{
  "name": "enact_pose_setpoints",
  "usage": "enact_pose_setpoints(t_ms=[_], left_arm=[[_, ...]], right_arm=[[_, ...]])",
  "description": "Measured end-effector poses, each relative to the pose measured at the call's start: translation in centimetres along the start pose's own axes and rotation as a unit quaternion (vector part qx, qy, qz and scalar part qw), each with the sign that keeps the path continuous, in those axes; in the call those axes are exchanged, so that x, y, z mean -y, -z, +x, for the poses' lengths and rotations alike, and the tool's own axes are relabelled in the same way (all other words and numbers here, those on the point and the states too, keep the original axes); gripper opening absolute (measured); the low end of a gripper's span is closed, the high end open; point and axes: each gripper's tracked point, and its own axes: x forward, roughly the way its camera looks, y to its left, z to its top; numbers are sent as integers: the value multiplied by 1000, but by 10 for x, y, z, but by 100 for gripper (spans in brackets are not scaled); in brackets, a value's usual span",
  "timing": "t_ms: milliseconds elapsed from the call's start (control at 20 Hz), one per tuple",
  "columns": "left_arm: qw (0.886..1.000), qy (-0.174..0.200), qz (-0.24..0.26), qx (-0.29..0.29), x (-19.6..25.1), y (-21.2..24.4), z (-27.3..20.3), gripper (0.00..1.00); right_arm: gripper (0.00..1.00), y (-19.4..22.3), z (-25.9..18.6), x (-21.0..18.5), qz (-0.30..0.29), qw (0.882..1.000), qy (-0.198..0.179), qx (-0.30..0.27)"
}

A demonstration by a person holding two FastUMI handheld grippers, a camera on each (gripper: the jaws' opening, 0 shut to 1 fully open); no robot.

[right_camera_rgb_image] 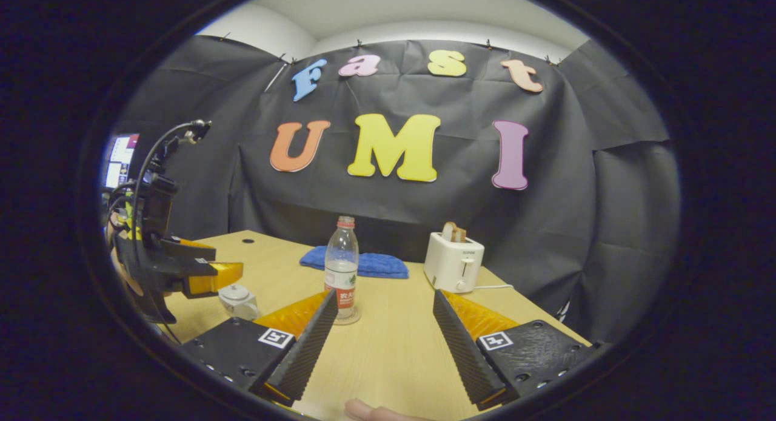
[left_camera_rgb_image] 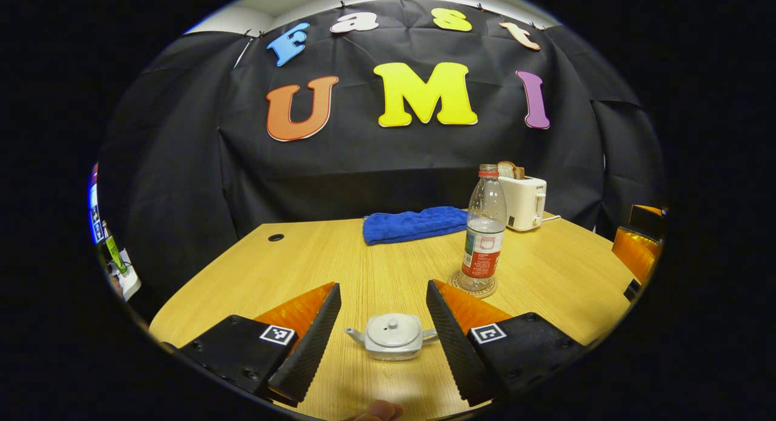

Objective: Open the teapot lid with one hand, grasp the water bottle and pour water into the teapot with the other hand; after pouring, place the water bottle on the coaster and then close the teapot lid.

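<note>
Wooden desk (left_camera_rgb_image: 376, 257) lies under both spread claws; left claw (left_camera_rgb_image: 383, 309) hovers above the lidded teapot (left_camera_rgb_image: 393, 336), right claw (right_camera_rgb_image: 385, 315) empty. Bottle (left_camera_rgb_image: 484, 230), part full, stands on coaster (left_camera_rgb_image: 456, 283).

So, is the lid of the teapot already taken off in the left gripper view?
No, the lid sits closed on the teapot, which stands on the table between the open fingers of the left gripper.

Right tongs (right_camera_rgb_image: 383, 299) spread wide — water bottle (right_camera_rgb_image: 341, 266) upright on its coaster (right_camera_rgb_image: 347, 318) ahead.
</note>
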Motion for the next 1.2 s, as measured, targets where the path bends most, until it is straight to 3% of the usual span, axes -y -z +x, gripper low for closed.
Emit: enact_pose_setpoints(t_ms=[150, 350, 600, 650, 900, 950, 1200], left_arm=[[1000, -8, -1, 8, -1, -18, -31, 89], [999, -10, 1, 38, 5, -44, -71, 89], [996, -57, 12, 64, -6, -60, -109, 89], [996, -60, 9, 67, -7, -62, -115, 89], [993, -63, -14, 101, -13, -82, -143, 89], [993, -62, -16, 104, -13, -84, -146, 89], [990, -70, -7, 120, -14, -91, -154, 89]], right_arm=[[95, -9, -16, 6, 7, 1000, 6, -6], [98, -28, -37, 24, 10, 1000, 24, 4], [92, -51, -65, 43, 24, 999, 33, 22], [95, -56, -70, 51, 21, 998, 44, 30], [98, -70, -97, 76, 21, 996, 74, 55], [95, -72, -100, 79, 21, 995, 77, 59], [98, -79, -104, 78, 23, 995, 67, 74]])
